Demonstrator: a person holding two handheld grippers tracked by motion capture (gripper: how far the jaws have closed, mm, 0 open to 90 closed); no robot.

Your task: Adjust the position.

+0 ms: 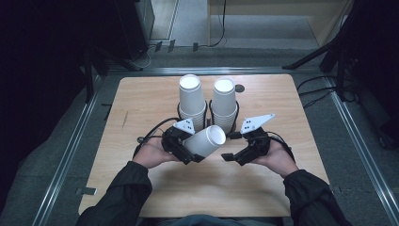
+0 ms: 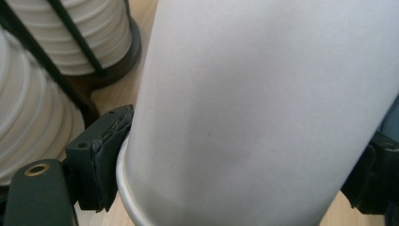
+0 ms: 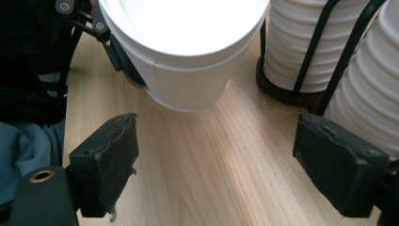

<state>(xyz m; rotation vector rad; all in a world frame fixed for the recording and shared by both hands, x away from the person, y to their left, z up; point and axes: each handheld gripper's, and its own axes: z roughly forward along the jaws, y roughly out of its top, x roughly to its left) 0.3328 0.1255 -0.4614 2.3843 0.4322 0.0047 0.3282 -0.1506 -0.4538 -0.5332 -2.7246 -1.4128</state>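
My left gripper (image 1: pixel 188 148) sits at the near centre of the wooden table (image 1: pixel 141 103), its jaws clamped on the lower body of one white paper cup (image 1: pixel 206 141). In the left gripper view the pads press the cup wall (image 2: pixel 263 108) from both sides. The cup is tilted, with its open mouth facing roughly 2 o'clock in the high view, and it is clear of the tabletop.

At 3 o'clock from the cup, near it but not touching, my right gripper (image 1: pixel 231 156) holds its jaws wide apart with nothing between them; in the right gripper view, bare table (image 3: pixel 211 165) lies between the pads and the held cup (image 3: pixel 188 61) sits beyond them.

Farther off, at 12 o'clock from the grippers, two stacks of white cups stand upright in black wire holders: the left stack (image 1: pixel 192 101) and the right stack (image 1: pixel 224 103), just beside each other.
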